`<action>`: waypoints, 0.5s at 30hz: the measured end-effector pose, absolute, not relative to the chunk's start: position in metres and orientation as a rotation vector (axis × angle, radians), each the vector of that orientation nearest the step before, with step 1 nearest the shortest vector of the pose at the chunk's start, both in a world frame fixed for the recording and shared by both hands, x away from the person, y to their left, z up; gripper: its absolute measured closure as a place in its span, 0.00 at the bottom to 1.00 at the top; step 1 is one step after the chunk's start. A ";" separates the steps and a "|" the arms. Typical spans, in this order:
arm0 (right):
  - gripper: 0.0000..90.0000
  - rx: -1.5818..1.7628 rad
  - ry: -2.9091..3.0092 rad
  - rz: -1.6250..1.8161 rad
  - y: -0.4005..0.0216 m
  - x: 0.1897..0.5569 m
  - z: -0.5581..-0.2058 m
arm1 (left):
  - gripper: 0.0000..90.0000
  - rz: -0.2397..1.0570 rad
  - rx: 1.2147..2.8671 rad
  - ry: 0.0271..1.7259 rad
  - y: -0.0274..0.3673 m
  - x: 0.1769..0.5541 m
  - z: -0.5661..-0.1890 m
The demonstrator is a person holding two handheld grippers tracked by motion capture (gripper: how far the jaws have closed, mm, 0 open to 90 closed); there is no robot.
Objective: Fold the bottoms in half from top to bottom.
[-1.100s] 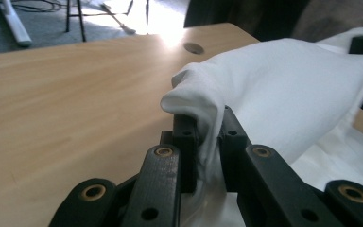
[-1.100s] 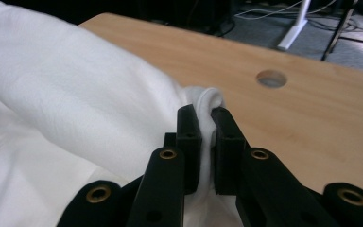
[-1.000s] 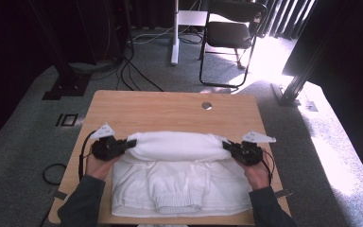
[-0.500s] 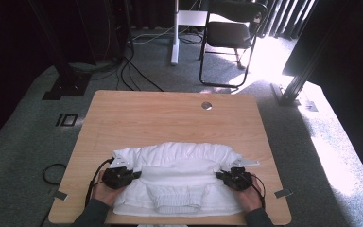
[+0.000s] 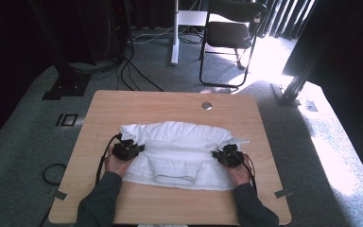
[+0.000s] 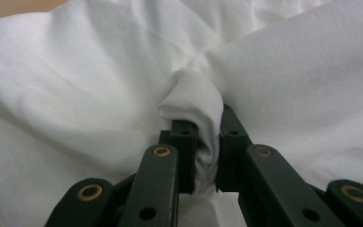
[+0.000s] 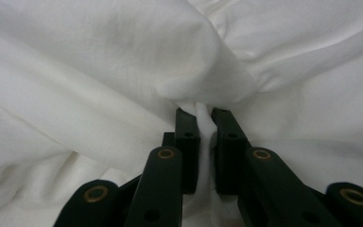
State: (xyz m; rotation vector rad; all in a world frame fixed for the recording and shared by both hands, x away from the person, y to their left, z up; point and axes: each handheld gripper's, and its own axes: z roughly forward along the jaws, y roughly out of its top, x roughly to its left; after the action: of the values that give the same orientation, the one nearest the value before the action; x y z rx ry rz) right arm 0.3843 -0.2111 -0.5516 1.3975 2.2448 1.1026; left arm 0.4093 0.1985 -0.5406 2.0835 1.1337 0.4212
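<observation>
- Left gripper (image 6: 203,142) is clamped on a bunched fold of one white cotton garment (image 5: 179,149).
- Right gripper (image 7: 205,142) pinches another fold of the same cloth.
- Two grippers, two hands, one garment, folded on the near half of the light wooden surface (image 5: 170,106).
- One black folding chair (image 5: 229,33) stands beyond on the grey carpet.

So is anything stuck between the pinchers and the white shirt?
No, nothing visible is in the way. The left gripper is already shut on a bunch of the white shirt, and the right gripper pinches a fold of it too. Cloth sits right between the jaws.
</observation>
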 end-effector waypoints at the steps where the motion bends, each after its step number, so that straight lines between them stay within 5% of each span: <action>1: 0.92 1.412 2.228 1.102 -0.210 0.391 -0.552 | 0.91 0.431 2.076 1.153 0.197 0.416 -0.540; 9: 0.93 1.497 2.179 1.064 -0.199 0.426 -0.548 | 0.93 0.474 2.044 1.222 0.188 0.434 -0.535; 15: 0.94 1.451 2.062 1.198 -0.214 0.421 -0.509 | 0.94 0.422 1.858 1.157 0.211 0.424 -0.488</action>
State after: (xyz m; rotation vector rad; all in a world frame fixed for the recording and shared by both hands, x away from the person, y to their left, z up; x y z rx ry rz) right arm 0.4213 -0.2144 -0.5087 1.4510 2.0618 1.1981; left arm 0.4241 0.2109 -0.4878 1.8578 1.1571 0.4221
